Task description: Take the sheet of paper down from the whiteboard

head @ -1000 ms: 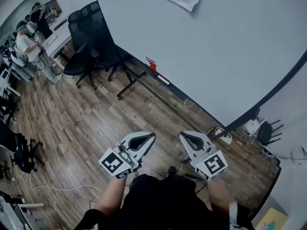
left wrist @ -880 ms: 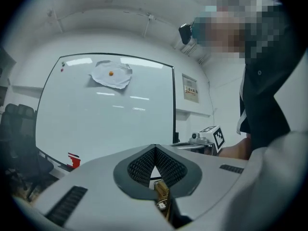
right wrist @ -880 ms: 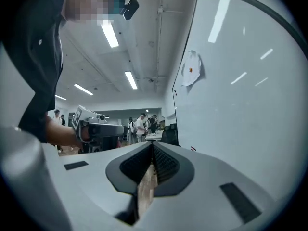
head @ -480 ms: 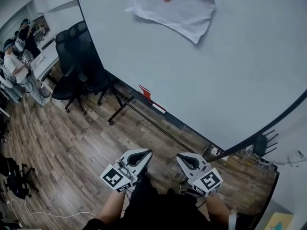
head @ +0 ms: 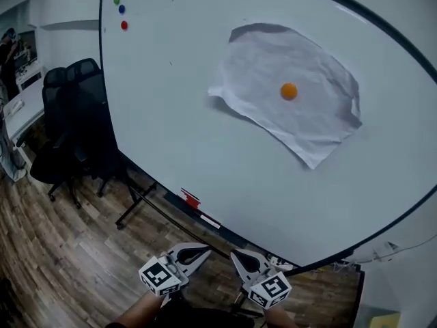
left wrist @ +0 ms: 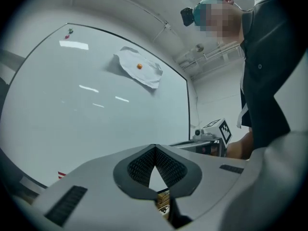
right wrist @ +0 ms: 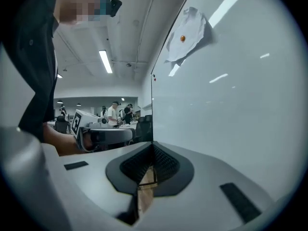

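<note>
White sheet of paper [head: 287, 104], orange magnet [head: 289, 91], white whiteboard [head: 191, 135].

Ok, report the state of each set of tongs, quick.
Left tongs: closed, holding nothing.
Right tongs: closed, holding nothing.

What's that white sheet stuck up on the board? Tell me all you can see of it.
The sheet of paper is white, thin and wrinkled, roughly rectangular and hung askew, with one corner pointing down to the right. It lies against the upper part of the whiteboard, pinned near its middle by a single round orange magnet. Its left edge seems to lift off the board a little and casts a shadow. No writing shows on it. Nothing else touches it.
</note>
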The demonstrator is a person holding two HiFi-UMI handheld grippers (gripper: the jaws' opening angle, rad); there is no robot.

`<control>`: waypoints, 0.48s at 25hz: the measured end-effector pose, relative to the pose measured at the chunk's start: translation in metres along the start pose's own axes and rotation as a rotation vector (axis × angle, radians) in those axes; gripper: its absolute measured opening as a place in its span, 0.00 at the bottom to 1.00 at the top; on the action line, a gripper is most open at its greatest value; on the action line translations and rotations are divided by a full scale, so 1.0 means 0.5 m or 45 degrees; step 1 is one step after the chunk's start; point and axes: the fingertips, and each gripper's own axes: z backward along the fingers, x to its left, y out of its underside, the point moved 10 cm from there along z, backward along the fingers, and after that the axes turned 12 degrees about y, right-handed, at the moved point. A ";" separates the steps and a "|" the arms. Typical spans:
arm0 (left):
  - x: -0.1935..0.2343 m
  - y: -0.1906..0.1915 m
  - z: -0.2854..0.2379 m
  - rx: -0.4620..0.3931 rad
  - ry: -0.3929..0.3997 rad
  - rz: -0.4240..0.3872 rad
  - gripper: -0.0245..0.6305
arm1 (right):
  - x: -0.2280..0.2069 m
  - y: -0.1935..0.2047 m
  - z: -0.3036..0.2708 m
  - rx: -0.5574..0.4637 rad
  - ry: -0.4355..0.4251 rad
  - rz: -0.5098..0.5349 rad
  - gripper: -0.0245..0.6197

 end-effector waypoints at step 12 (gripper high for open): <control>0.159 -0.063 -0.090 0.032 0.281 -0.282 0.05 | 0.013 -0.148 0.010 -0.201 0.073 0.319 0.07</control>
